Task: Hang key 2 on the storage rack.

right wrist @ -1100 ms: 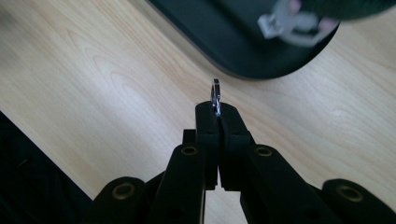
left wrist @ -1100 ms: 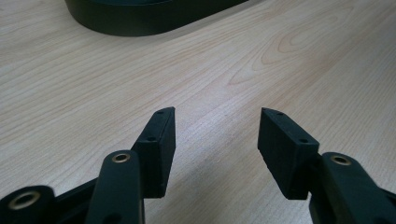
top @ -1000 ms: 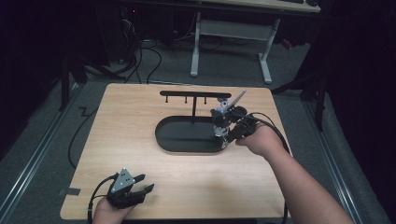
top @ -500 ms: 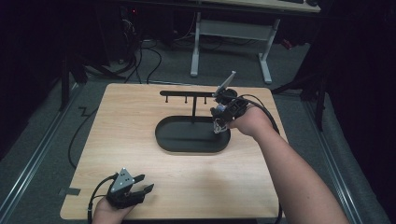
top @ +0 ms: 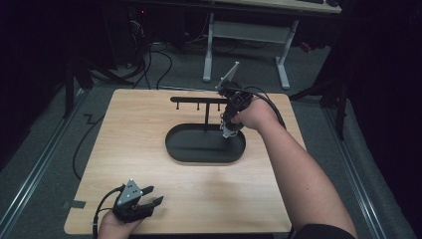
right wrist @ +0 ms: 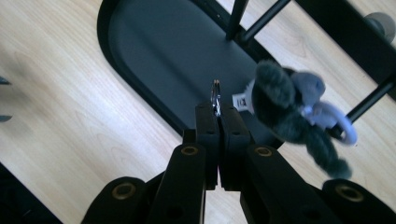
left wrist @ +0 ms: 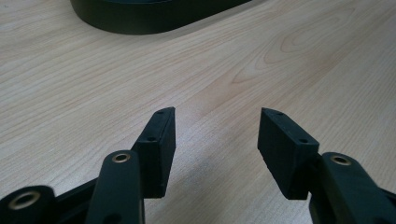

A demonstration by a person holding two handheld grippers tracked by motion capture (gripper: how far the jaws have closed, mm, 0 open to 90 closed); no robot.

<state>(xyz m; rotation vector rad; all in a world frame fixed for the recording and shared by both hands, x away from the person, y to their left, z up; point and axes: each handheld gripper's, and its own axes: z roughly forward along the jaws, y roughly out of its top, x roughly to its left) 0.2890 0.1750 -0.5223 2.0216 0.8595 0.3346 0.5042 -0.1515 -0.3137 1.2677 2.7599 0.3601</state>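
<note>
A small grey plush keychain (right wrist: 289, 112) hangs from a thin metal ring (right wrist: 215, 93), and my right gripper (right wrist: 218, 109) is shut on that ring. In the high view the right gripper (top: 227, 121) hovers over the right end of a black oval base (top: 194, 147), just below the stand's black crossbar (top: 199, 99) with its short pegs, and the plush (top: 228, 130) dangles under it. My left gripper (top: 151, 195) rests at the table's front left, open, with bare wood between its jaws. It is also open in its own view (left wrist: 217, 126).
The stand's upright post (top: 206, 117) rises from the back of the base. In the right gripper view the crossbar (right wrist: 345, 32) runs at the upper right. The wooden table (top: 124, 149) ends close to the left gripper, where a cable (top: 97, 219) trails off.
My right gripper has risen and moved toward the far side, closer to the crossbar, carrying the keychain. The left gripper has stayed in place.
</note>
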